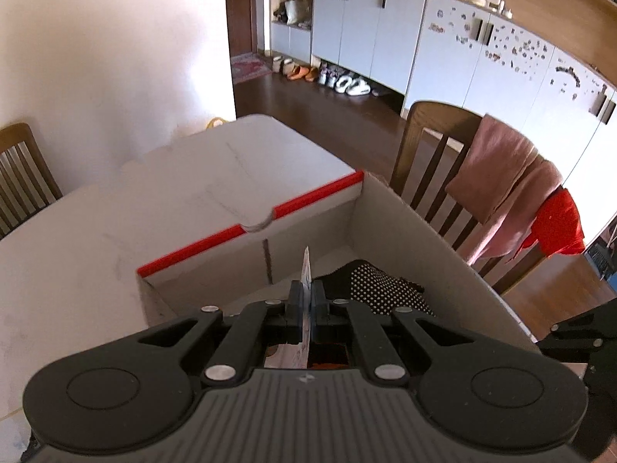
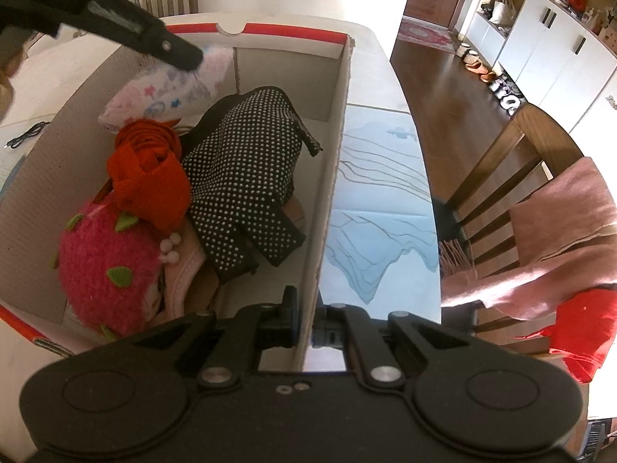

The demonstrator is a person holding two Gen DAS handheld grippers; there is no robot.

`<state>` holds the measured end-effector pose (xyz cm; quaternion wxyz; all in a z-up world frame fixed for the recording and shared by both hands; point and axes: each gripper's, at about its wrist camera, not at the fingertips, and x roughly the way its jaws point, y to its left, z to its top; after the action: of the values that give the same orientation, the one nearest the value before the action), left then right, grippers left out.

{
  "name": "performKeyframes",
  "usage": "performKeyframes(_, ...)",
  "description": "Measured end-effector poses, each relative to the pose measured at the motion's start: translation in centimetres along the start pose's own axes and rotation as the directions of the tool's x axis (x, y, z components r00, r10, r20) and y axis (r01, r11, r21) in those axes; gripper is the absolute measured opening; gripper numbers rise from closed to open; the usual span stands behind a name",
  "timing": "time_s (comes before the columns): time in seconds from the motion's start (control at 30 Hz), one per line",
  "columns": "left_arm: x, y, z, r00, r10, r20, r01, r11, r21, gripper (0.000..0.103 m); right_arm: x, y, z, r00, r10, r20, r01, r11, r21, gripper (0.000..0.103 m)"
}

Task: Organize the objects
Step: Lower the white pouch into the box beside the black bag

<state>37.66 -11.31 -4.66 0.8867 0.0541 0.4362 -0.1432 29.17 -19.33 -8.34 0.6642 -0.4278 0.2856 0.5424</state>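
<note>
Corrugated cardboard box (image 2: pixel 335 146) was steadied, its stiff right wall pinched in the closed right gripper (image 2: pixel 306 308). A light, floppy printed fabric piece (image 2: pixel 173 88) hung over the box, pinched by its thin edge in the closed left gripper (image 1: pixel 306 301); likely slippery.

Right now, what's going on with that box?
A person is packing soft things into a cardboard box on the table. The right gripper is shut on the box's side wall, steadying it. The left gripper is shut on a thin printed cloth, held over the box's far end. Already inside are a dotted black garment, a red knit piece and a pink strawberry hat.
</note>
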Motion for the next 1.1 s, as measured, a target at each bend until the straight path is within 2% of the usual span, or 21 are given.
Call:
performKeyframes(0.27, 2.0, -0.9, -0.9, 0.997, -0.035, -0.062, 0.035, 0.999, -0.003, 0.003, 0.0, 0.0, 0.1, 1.000, 0.005, -0.003, -0.005, 1.000, -0.002, 0.005)
performKeyframes(0.43, 2.3, -1.0, -1.2, 0.996, -0.057, -0.074, 0.055, 0.998, -0.026, 0.003, 0.0, 0.0, 0.1, 1.000, 0.006, -0.003, -0.006, 1.000, -0.001, 0.005)
performKeyframes(0.6, 2.7, -1.3, -1.5, 0.993, -0.070, -0.094, 0.067, 0.997, -0.026, 0.008, 0.1, 0.0, 0.1, 1.000, 0.006, -0.003, -0.006, 1.000, -0.003, 0.005)
performKeyframes(0.67, 2.7, -1.4, -1.7, 0.993, -0.070, -0.097, 0.068, 0.997, -0.025, 0.013, 0.0, 0.0, 0.1, 1.000, 0.007, -0.003, -0.007, 1.000, -0.002, 0.005)
performKeyframes(0.77, 2.4, -1.5, -1.8, 0.992, -0.078, -0.094, 0.076, 0.997, -0.022, 0.032, 0.0, 0.0, 0.1, 1.000, 0.006, -0.002, -0.006, 1.000, -0.005, 0.005)
performKeyframes(0.83, 2.0, -1.5, -2.0, 0.993, -0.086, -0.084, 0.084, 0.996, -0.023, 0.058, 0.0, 0.0, 0.1, 1.000, 0.006, -0.002, -0.006, 1.000, -0.005, 0.005)
performKeyframes(0.9, 1.5, -1.6, -2.2, 0.994, -0.084, -0.068, 0.082, 0.996, -0.022, 0.062, 0.0, 0.0, 0.1, 1.000, 0.006, -0.002, -0.006, 1.000, -0.007, 0.005)
performKeyframes(1.1, -0.2, -1.4, -2.4, 0.992, -0.114, -0.048, 0.112, 0.993, -0.045, 0.062, 0.0, 0.0, 0.1, 1.000, 0.004, -0.002, -0.004, 1.000, -0.007, 0.005)
